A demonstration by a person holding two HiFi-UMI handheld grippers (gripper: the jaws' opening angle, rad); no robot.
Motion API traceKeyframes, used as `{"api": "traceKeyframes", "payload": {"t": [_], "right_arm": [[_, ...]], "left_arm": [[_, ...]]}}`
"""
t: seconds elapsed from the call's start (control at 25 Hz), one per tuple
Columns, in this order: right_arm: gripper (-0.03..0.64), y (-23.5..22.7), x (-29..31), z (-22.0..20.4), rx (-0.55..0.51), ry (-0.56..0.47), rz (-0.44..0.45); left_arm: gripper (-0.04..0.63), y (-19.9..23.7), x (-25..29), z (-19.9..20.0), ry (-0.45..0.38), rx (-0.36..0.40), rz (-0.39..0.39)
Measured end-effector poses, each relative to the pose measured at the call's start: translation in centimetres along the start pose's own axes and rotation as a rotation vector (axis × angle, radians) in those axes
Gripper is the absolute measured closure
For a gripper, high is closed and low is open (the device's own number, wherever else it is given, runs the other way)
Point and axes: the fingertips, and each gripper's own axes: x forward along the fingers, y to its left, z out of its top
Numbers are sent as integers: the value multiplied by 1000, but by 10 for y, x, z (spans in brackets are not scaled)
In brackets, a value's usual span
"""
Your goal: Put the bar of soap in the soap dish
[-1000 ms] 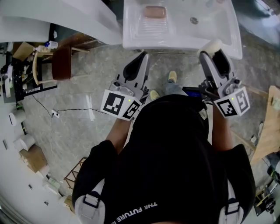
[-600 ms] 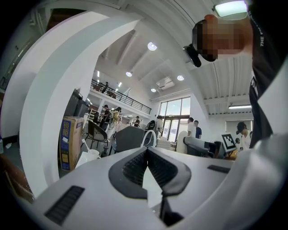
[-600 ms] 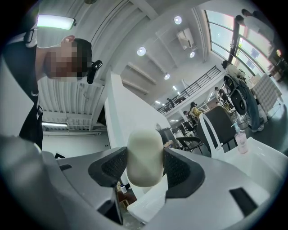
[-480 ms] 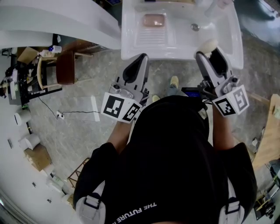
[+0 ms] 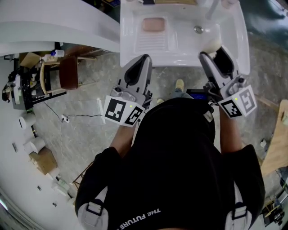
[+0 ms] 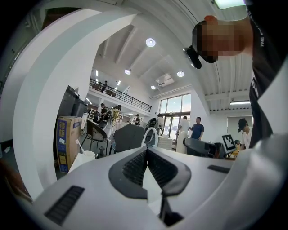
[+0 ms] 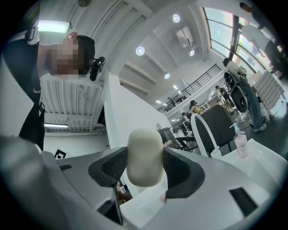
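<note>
A cream bar of soap (image 5: 212, 45) sits pinched between the jaws of my right gripper (image 5: 216, 49), which hangs over the front right rim of the white sink (image 5: 227, 27). The right gripper view shows the soap (image 7: 144, 166) upright between the dark pads (image 7: 116, 167). A pink soap dish (image 5: 153, 24) rests on the sink's ribbed left part, well left of and beyond the soap. My left gripper (image 5: 143, 60) is shut and empty, just short of the sink's front edge; its pads (image 6: 135, 168) meet at the tip.
A drain (image 5: 198, 29) and a white faucet (image 5: 210, 9) lie in the sink's right half; a pump bottle (image 7: 241, 143) stands on the rim. A brown stool (image 5: 68, 73), a floor cable (image 5: 76, 114) and a white curved wall (image 5: 54, 31) are at left.
The sink has drawn closer and lower in the head view. Both grippers now reach its front edge, the right one still holding the soap.
</note>
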Motion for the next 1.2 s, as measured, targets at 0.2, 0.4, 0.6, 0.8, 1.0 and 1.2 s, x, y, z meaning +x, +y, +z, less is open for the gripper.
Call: {"api": "traceKeyframes", "payload": {"t": [0.2,0.4,0.6,0.8,1.0,1.2], "right_arm": [[364,-12,-1,3,10,-7,8],[364,-19,2,6,24,-13,19],[364,-26,0,8,32,-9,26],[364,-29,1,5,49,-14,39],[364,-26,3,11,52,-30,49],[364,-30,5,13,53,-43,43]], "left_arm": [[592,-3,13,0,6,15,-2],[592,-8,24,0,11,20,-10],[592,-15,33,-1,13,23,-12],[592,-18,33,-5,12,33,-6],[592,-16,32,1,14,41,2],[592,-19,38,-2,19,40,-19]]}}
